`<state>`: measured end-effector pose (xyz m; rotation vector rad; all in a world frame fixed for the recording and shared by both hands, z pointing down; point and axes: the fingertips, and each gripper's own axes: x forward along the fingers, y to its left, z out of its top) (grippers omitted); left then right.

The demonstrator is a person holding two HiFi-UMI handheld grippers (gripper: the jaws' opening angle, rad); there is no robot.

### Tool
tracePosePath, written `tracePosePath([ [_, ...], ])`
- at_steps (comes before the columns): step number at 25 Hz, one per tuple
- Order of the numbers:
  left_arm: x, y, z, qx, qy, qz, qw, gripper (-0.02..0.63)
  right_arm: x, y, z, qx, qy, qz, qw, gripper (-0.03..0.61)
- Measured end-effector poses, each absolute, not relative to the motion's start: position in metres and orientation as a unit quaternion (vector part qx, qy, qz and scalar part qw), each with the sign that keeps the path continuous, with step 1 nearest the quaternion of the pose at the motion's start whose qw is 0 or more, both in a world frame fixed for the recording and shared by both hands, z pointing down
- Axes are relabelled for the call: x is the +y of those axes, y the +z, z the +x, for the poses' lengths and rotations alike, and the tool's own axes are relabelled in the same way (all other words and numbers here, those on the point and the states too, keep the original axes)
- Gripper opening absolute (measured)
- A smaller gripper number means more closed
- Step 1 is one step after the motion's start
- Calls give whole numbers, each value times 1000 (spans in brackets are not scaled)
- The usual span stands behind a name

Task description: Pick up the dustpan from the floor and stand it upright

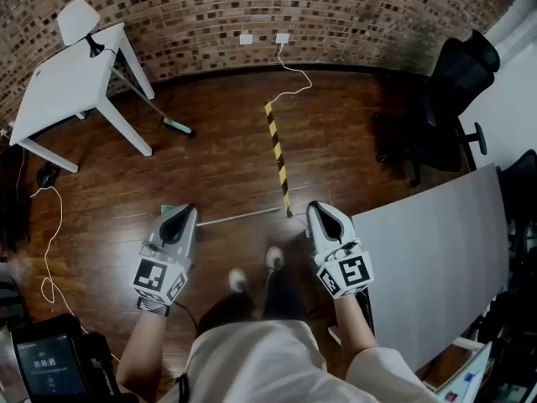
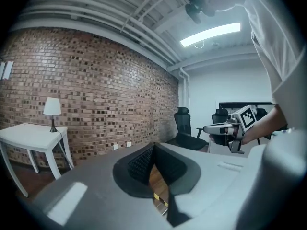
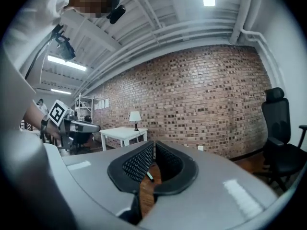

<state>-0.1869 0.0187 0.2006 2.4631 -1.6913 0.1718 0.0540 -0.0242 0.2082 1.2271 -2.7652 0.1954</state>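
step: reach for dustpan (image 1: 220,220), not yet touched | location: flat on floor, frame centre, handle (image 1: 260,213) spanning between grippers | left gripper (image 1: 183,214): clenched, empty | right gripper (image 1: 319,211): clenched, empty | advice: part jaws before descending; grip handle squarely, then pivot upright about pan end

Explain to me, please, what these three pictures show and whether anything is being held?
There is no robot here: a person holds a two-jaw gripper in each hand. The head view looks down from the person's head at the left gripper and right gripper. The two gripper views each look along one gripper's own jaws. On the floor lie a pole, probably the dustpan's handle, and striped tape. Nothing is held. The left jaws are shut. The right jaws are just starting to open.
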Motion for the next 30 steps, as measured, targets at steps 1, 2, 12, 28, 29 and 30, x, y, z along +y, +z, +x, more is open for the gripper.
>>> tracePosePath([
  [1, 12, 209, -183, -559, 60, 823, 77, 0, -28, 223, 57, -907, 72, 409, 65, 32],
  [2, 5, 217, -178, -554, 64, 826, 79, 0, -31, 238, 61, -904, 81, 414, 75, 40],
  [12, -59, 379, -120, -502, 110, 846, 142, 0, -90, 427, 110, -882, 138, 420, 163, 107],
  [28, -158, 719, -62, -474, 139, 853, 169, 0, -138, 785, 132, -863, 156, 416, 240, 126],
  [29, -160, 739, -58, -466, 144, 857, 167, 0, -138, 807, 134, -861, 153, 418, 246, 126],
  [30, -162, 758, -55, -458, 150, 860, 166, 0, -139, 829, 137, -858, 152, 420, 252, 126],
])
